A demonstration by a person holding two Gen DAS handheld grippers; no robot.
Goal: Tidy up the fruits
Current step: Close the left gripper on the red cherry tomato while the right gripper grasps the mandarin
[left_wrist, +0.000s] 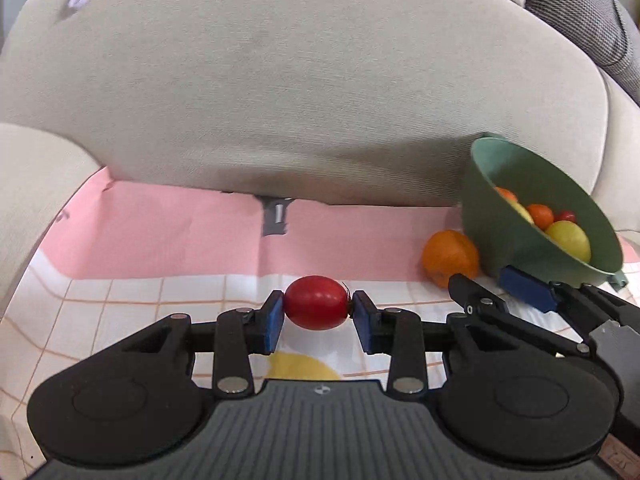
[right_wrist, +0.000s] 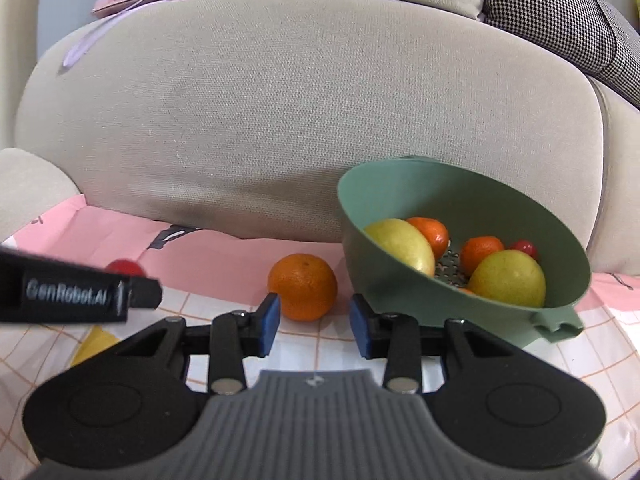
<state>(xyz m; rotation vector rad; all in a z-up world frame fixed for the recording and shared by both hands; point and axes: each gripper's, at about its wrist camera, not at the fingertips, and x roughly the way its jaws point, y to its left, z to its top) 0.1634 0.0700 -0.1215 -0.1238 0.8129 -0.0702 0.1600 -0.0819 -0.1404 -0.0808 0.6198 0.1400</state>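
My left gripper (left_wrist: 317, 316) is shut on a red cherry tomato (left_wrist: 316, 302), held between its blue pads just above the cloth; the tomato also shows in the right wrist view (right_wrist: 125, 267). My right gripper (right_wrist: 314, 322) is open, its pads on either side of and just short of an orange (right_wrist: 303, 287), which also shows in the left wrist view (left_wrist: 450, 257). A tilted green colander bowl (right_wrist: 404, 280) stands right of the orange and holds two yellow fruits (right_wrist: 508, 278), small oranges (right_wrist: 480, 254) and a red tomato (right_wrist: 525, 247).
A pink and white checked cloth (left_wrist: 120, 304) covers the sofa seat. The beige sofa back cushion (left_wrist: 280, 100) rises right behind the fruits. A checked cushion (right_wrist: 560, 12) lies at the upper right. My left gripper's body (right_wrist: 68, 294) reaches in at the left of the right wrist view.
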